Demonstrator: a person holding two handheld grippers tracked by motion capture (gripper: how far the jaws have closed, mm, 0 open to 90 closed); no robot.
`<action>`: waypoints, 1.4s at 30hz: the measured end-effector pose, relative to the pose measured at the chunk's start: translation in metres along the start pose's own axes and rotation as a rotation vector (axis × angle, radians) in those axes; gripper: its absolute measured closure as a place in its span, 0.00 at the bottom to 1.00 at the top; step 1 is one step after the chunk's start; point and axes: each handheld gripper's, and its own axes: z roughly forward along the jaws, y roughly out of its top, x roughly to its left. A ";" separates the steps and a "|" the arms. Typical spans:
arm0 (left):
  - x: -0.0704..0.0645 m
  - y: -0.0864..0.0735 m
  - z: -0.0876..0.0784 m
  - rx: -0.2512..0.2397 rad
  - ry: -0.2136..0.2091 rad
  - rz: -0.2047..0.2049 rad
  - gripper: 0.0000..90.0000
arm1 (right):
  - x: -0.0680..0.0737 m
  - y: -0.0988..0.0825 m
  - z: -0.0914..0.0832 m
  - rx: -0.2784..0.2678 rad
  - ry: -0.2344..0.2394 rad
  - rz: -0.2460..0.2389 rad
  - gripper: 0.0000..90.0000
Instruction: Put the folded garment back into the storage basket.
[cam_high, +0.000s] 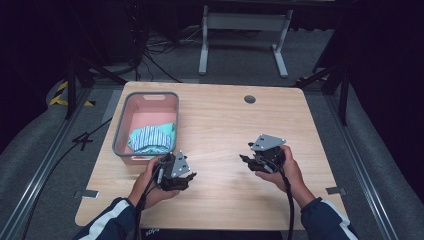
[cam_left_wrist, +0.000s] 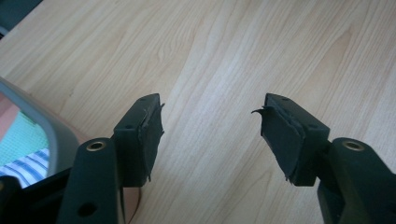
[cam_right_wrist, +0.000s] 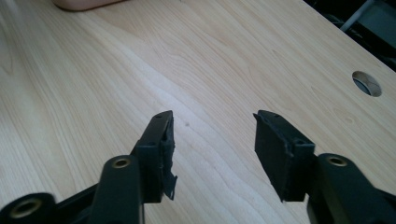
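Striped cloth (cam_high: 150, 137) lies in the pink bin (cam_high: 172, 102), near the open, empty left gripper (cam_high: 192, 176); right gripper (cam_high: 243, 159) likewise open.

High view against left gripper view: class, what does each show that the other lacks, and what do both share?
High view alone: both hands, the right gripper, the table's round hole, the floor beyond. Left gripper view alone: the left gripper fingers close up, apart with bare wood between. Shared: the wooden table, the grey-rimmed pink bin and the striped cloth inside.
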 end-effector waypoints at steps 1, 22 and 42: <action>-0.001 0.000 0.001 -0.002 -0.006 0.000 0.40 | 0.000 -0.004 -0.001 0.001 0.007 -0.001 0.51; -0.012 -0.008 0.029 0.034 -0.176 -0.005 0.26 | 0.001 -0.069 -0.003 0.059 0.015 0.039 0.31; -0.011 -0.014 0.060 0.000 -0.324 -0.039 0.16 | -0.004 -0.127 -0.018 0.042 0.034 0.260 0.22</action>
